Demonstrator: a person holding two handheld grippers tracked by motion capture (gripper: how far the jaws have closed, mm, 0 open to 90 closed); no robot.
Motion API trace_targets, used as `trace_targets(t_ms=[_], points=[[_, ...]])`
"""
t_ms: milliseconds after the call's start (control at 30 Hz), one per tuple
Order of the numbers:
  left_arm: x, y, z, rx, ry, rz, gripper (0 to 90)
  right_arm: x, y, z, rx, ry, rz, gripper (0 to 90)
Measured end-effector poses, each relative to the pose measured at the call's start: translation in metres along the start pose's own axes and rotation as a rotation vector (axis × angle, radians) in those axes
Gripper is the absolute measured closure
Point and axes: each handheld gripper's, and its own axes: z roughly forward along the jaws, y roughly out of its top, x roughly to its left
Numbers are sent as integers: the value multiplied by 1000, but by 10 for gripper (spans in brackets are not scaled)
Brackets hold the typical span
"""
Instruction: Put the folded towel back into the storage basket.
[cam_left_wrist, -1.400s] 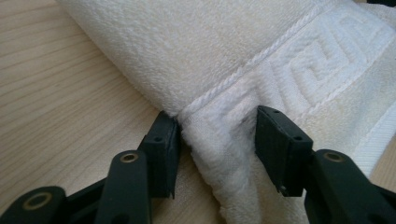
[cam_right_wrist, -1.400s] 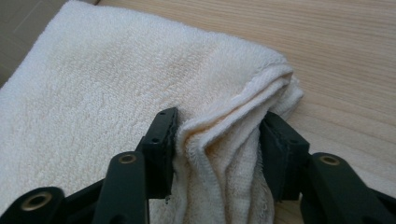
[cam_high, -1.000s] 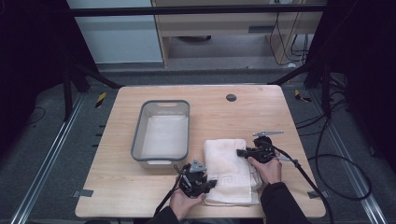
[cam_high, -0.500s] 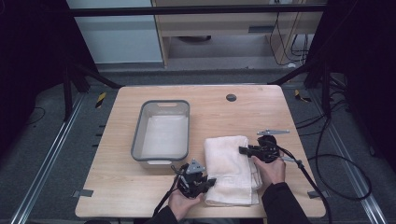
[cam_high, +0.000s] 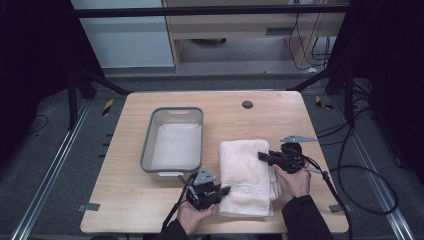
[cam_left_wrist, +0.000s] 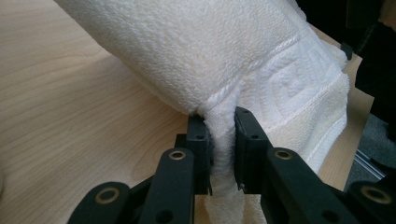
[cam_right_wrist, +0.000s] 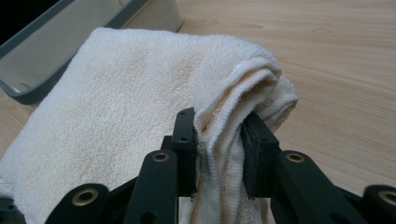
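A folded white towel (cam_high: 247, 175) lies on the wooden table (cam_high: 130, 205) to the right of a grey tub (cam_high: 173, 142). My left gripper (cam_high: 223, 190) is shut on the towel's near left corner; in the left gripper view the towel (cam_left_wrist: 224, 60) bunches into a pleat between the jaws of the left gripper (cam_left_wrist: 223, 154). My right gripper (cam_high: 262, 156) is shut on the towel's far right edge. In the right gripper view several folded layers of towel (cam_right_wrist: 121, 112) are pinched by the right gripper (cam_right_wrist: 218, 154).
The grey tub (cam_right_wrist: 56, 51) stands left of the towel and holds nothing I can make out. A small dark round hole (cam_high: 247, 104) sits near the table's far edge. Cables (cam_high: 350, 175) trail off the table's right side. Bare wood lies right of the towel.
Both grippers have stayed on the towel. The right hand and its gripper have shifted slightly; the towel's right edge looks a little more gathered.
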Motion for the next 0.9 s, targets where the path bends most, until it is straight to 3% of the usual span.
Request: trace_targets(t_ms=[633,900], points=[[-4,18,-20,-84,-5,16,782,9,12,-17,-86,4,-5,704],[-8,31,-30,-119,-3,42,784,14,21,-26,-135,0,-10,705]])
